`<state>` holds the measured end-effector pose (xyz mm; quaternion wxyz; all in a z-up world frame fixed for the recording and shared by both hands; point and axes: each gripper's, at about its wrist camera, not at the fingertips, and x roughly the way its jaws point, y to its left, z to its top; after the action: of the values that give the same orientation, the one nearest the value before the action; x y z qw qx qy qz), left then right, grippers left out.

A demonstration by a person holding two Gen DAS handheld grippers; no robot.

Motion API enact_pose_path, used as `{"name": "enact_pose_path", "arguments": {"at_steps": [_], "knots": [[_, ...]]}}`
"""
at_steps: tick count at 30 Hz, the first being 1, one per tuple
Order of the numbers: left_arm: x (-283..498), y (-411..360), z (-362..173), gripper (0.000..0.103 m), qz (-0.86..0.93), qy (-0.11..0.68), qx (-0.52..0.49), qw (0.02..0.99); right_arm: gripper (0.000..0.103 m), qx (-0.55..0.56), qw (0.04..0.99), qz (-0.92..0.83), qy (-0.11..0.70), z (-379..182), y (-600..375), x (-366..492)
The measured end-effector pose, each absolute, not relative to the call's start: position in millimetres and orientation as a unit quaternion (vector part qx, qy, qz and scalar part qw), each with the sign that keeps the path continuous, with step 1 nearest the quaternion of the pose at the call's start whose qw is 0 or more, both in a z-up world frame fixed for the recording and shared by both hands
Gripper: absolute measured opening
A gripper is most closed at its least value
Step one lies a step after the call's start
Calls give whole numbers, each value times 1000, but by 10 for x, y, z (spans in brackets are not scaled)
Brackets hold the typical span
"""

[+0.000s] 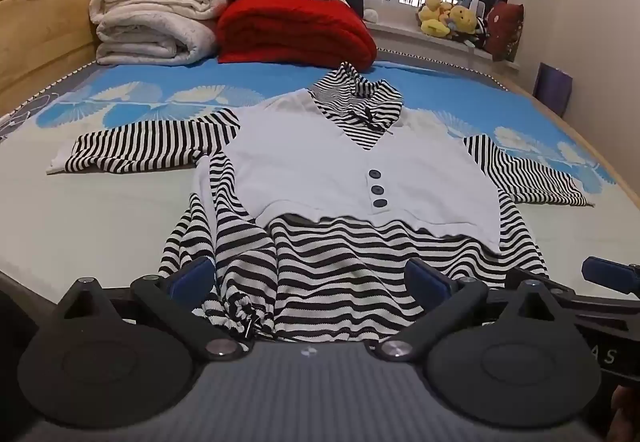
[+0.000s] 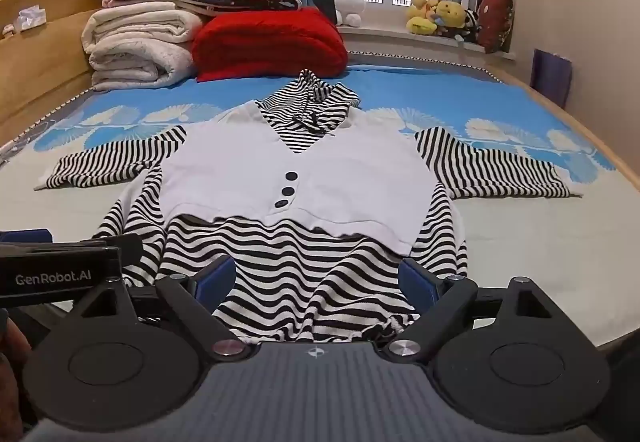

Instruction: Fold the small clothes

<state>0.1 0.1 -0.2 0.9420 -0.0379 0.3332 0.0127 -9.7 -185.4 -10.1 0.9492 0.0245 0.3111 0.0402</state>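
Both my grippers, left point(image 1: 310, 280) and right point(image 2: 318, 276), were spread wide, empty, at the top's point(image 1: 360, 170) 6 o'clock hem. Best to pinch hem corners evenly, w/ both layers, before lifting.

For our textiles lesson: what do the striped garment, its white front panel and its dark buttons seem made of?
Black-and-white striped garment: soft knit, probably jersey; it ripples and drapes.
White front panel: matte fabric, apparently a finer knit; wavy hem.
Three round dark buttons: probably plastic; smooth, material uncertain.
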Motion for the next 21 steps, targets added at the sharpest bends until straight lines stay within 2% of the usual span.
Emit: {"name": "enact_pose_path", "arguments": {"at_steps": [21], "knots": [[18,-49,-27,102,6,331,-40,943,89,25,945,30,324,-126,-1887,-60]]}}
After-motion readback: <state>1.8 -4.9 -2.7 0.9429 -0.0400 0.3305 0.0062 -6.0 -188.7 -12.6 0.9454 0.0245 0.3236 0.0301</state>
